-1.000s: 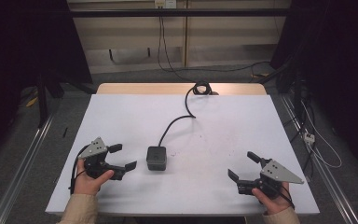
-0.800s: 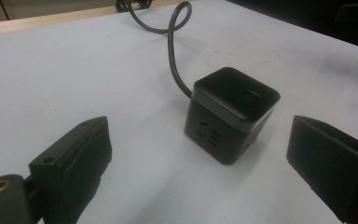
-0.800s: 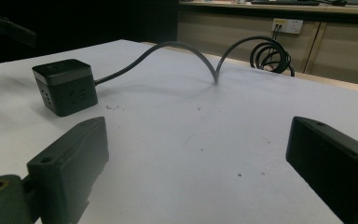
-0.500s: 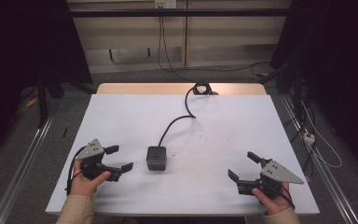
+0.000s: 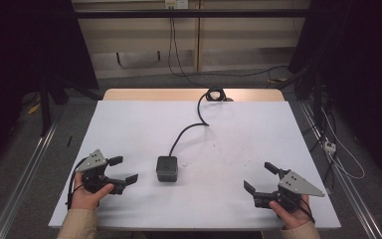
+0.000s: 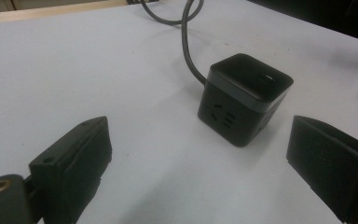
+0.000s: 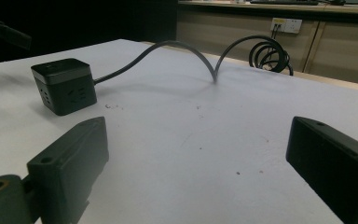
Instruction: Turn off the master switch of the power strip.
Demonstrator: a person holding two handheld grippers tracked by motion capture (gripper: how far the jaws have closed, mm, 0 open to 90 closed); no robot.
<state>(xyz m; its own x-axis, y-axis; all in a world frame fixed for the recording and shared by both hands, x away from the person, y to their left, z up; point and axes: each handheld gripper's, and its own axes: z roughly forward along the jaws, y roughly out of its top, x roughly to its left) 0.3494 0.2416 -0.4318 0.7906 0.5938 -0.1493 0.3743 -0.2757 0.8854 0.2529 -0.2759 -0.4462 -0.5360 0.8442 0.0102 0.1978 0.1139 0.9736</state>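
A black cube power socket (image 5: 167, 168) sits upright near the middle of the white surface (image 5: 238, 134), its dark cable (image 5: 189, 127) snaking toward the far edge, where it ends in a coil. The left tongs (image 5: 121, 169) rest just left of the cube, spread wide with nothing between them. The right tongs (image 5: 260, 178) lie well apart at the near right, also gaping and empty.
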